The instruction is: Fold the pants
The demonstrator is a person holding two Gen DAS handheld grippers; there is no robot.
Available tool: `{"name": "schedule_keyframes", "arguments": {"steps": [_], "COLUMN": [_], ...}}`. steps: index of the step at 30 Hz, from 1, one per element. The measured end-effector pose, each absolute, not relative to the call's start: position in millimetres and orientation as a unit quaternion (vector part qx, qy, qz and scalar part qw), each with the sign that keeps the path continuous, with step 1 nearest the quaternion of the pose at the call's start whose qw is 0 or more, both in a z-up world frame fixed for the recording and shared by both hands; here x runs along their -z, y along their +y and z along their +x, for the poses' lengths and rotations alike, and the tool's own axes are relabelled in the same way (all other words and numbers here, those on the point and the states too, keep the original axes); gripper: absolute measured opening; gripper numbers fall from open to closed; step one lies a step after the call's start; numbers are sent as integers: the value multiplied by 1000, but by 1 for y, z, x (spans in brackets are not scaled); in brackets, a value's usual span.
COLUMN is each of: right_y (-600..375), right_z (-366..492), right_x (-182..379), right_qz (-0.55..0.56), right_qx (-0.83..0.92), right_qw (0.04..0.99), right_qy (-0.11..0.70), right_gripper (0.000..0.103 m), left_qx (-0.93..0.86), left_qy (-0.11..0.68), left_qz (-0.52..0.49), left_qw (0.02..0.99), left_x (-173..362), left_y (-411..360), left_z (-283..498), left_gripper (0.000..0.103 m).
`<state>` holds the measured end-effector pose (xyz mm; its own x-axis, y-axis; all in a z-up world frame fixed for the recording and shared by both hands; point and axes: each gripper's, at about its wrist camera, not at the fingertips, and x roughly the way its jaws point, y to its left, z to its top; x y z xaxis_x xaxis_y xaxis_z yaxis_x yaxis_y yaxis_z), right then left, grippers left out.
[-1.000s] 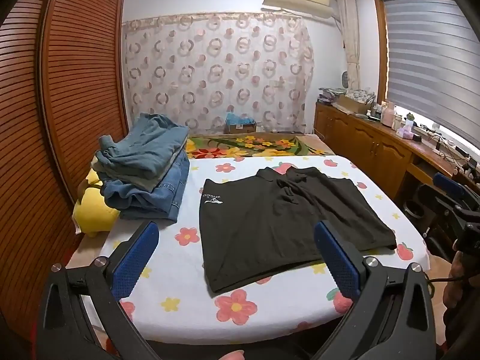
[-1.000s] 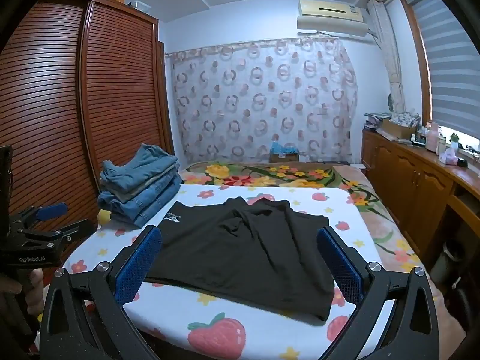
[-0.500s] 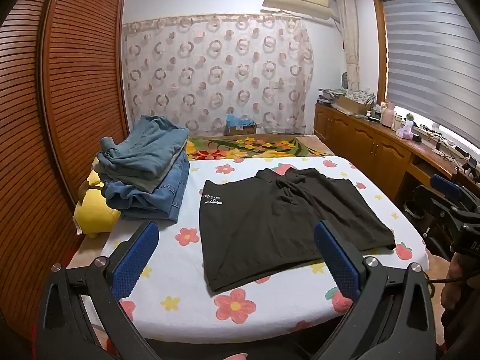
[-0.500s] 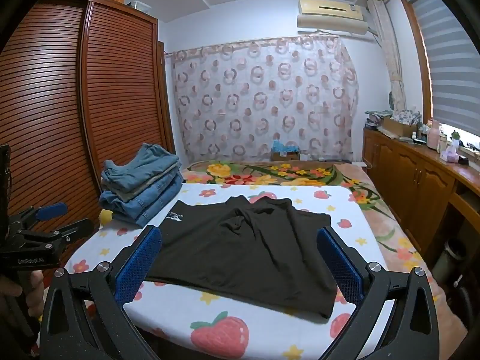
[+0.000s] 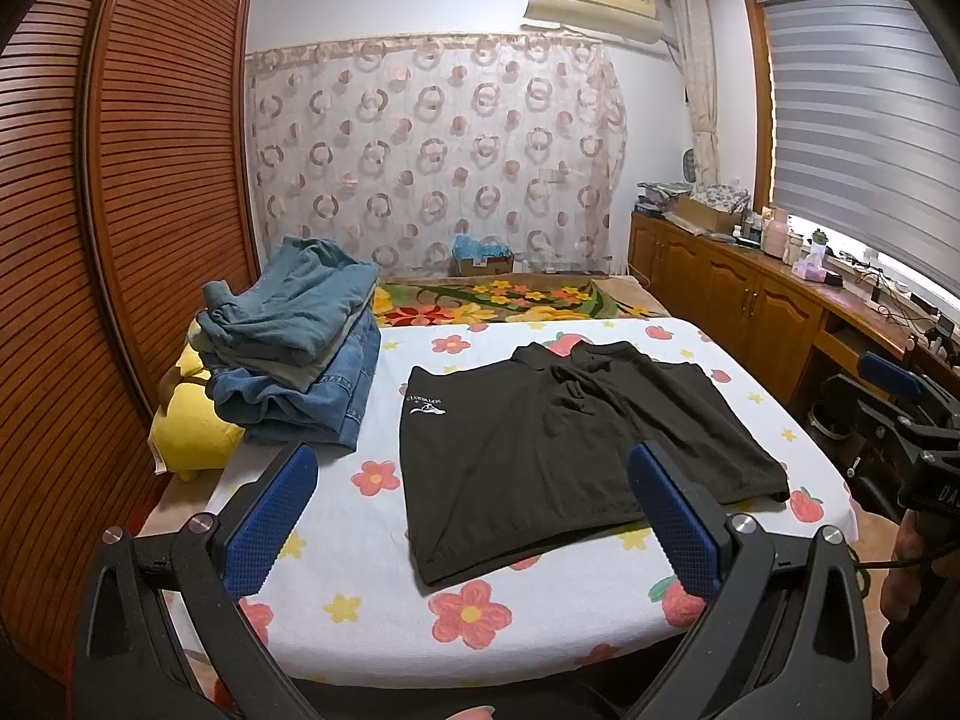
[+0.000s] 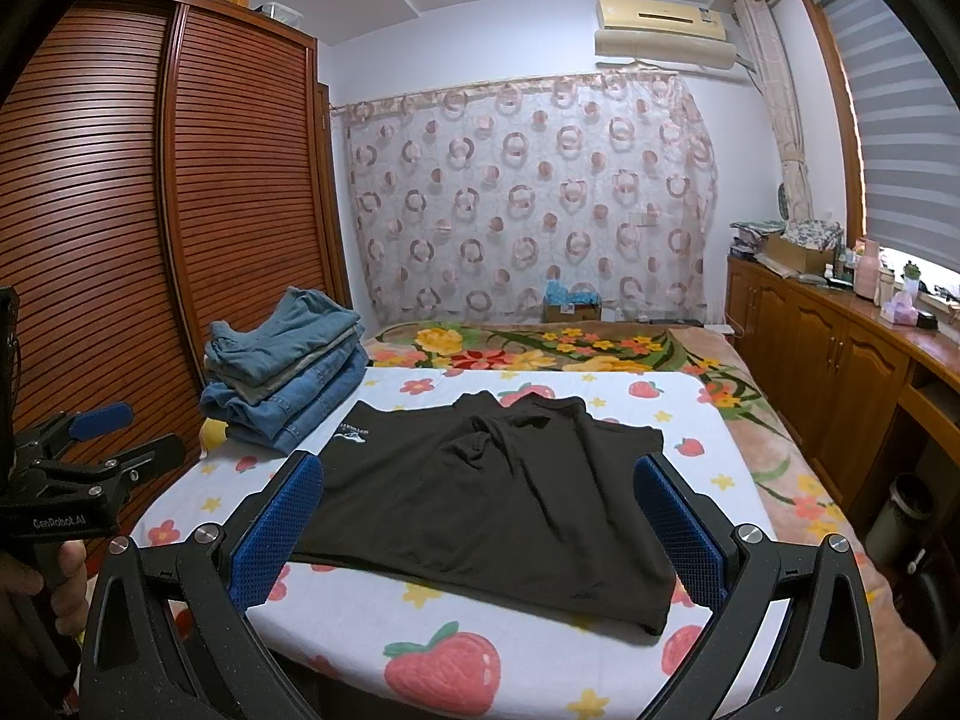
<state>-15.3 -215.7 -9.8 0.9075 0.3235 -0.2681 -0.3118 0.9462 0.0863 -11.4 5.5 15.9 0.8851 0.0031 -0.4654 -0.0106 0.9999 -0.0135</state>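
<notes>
Tongs first: left tongs [image 5: 474, 510] and right tongs [image 6: 477, 525] both spread wide, holding nothing, hovering short of the near edge of the black pants [image 5: 564, 450]. Pants lie flat on the bed [image 5: 360, 600], apart from both tongs. Judging by this, folding not started; next move needs a grip on a near hem corner. Bare sheet around the pants gives room. Denim stack [image 5: 300, 342] sits left of the pants, cabinets [image 5: 750, 300] right beyond.

Black pants [image 5: 570, 450] flat on bed [image 5: 360, 570], ctr. Jeans stack [image 5: 300, 354] far left. Left gripper [image 5: 474, 516] wide apart, near edge.
</notes>
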Motion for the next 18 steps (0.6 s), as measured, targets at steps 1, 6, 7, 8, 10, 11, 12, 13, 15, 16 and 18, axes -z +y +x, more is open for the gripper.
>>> {"name": "schedule_keyframes", "arguments": {"steps": [1, 6, 7, 8, 10, 11, 12, 13, 15, 16, 18], "right_y": [-216, -215, -215, -215, -215, -215, -215, -215, -215, -215, -215], "right_z": [-15, -16, -16, -15, -15, -15, -16, -16, -16, -16, -15], "right_x": [10, 10, 10, 10, 10, 10, 10, 10, 10, 10, 10], "right_qz": [21, 21, 21, 21, 20, 21, 21, 21, 21, 20, 21], "right_qx": [-163, -163, -163, -163, -164, -164, -164, -164, -164, -164, -164], "right_qw": [976, 976, 976, 976, 976, 976, 976, 976, 976, 976, 976], "right_qy": [140, 140, 140, 140, 140, 140, 140, 140, 140, 140, 140], "right_gripper": [103, 103, 103, 103, 103, 103, 103, 103, 103, 103, 103], "left_qx": [-3, -3, -3, -3, -3, -4, -3, -3, -3, -4, -3], "left_qy": [239, 239, 238, 238, 238, 238, 238, 238, 238, 238, 238], "left_qz": [-8, -7, -7, -7, -6, -6, -7, -7, -6, -6, -6], "left_qw": [971, 971, 971, 971, 971, 971, 971, 971, 971, 971, 971], "left_x": [-15, -16, -14, -15, -14, -15, -15, -14, -14, -14, -14], "left_y": [5, 6, 5, 6, 4, 5, 5, 4, 5, 4, 4], "left_z": [-11, -13, -12, -13, -12, -13, -12, -12, -12, -12, -12], "left_gripper": [103, 103, 103, 103, 103, 103, 103, 103, 103, 103, 103]}}
